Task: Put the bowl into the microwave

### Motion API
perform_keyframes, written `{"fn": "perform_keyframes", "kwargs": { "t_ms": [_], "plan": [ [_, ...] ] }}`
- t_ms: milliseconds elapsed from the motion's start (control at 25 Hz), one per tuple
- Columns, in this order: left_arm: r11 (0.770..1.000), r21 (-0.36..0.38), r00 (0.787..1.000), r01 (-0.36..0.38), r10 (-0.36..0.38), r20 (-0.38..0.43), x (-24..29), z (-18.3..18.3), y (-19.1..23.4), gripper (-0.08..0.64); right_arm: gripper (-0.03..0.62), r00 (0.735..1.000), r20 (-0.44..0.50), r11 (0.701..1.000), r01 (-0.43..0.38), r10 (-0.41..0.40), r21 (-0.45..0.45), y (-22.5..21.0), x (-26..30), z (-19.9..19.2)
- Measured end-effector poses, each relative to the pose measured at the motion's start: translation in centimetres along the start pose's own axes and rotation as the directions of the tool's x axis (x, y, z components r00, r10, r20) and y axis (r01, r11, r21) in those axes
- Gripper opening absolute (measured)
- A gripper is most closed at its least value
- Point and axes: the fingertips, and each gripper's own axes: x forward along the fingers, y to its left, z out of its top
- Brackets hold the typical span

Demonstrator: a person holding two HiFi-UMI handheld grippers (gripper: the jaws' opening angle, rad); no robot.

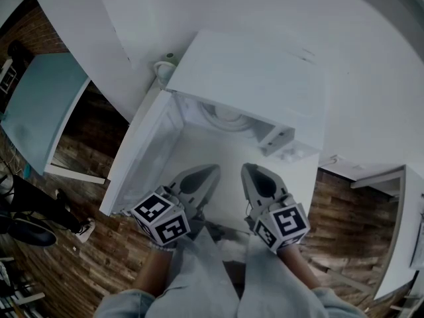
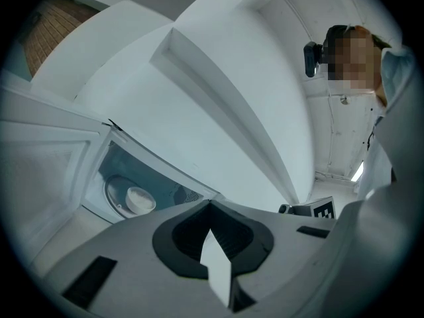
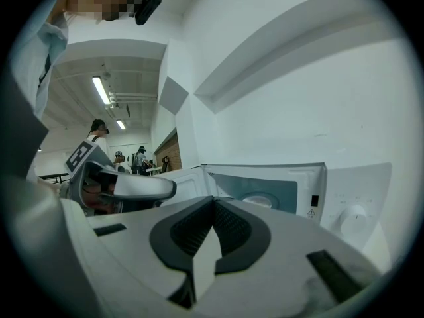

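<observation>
Fingers [image 2: 126, 257] of my left gripper [image 2: 211, 205] are pressed together at the tips and grip nothing. Same on the right gripper [image 3: 213, 201]: clenched, empty. Both sit side by side, near each other but apart, in front of the open microwave [image 1: 252, 78], tips pointing into its mouth. Door [image 1: 142, 154] is swung wide, out on the left of the left gripper. Bowl [image 2: 140, 199], small and white, sits inside the cavity on the round turntable [image 2: 114, 189], well beyond my fingertips; neither gripper touches it. In the left gripper view it lies ahead and off to the left of the closed tips. In the right gripper view a pale round shape shows in the cavity just above and right of the tips; bowl or turntable, I cannot tell. Control knob [image 3: 353, 218] is on the panel further right. From the head view the cavity is straight ahead of both grippers, and the bowl is hard to separate from the turntable there. Wood-plank floor [image 1: 99, 270] lies below.
</observation>
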Motion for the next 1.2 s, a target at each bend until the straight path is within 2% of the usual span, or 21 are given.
{"fn": "perform_keyframes", "kwargs": {
  "t_ms": [320,1200],
  "plan": [
    [1.0,0.02,1.0,0.0,0.0,-0.017,0.22,-0.21,-0.47,-0.002,-0.002,1.0,0.007,1.0,0.004,-0.004,0.023,-0.26,-0.22,-0.06],
    [1.0,0.001,1.0,-0.007,0.007,-0.024,0.18,-0.52,-0.35,-0.002,-0.002,1.0,-0.007,0.998,-0.026,0.027,0.065,-0.06,0.56,-0.82]
  ]
}}
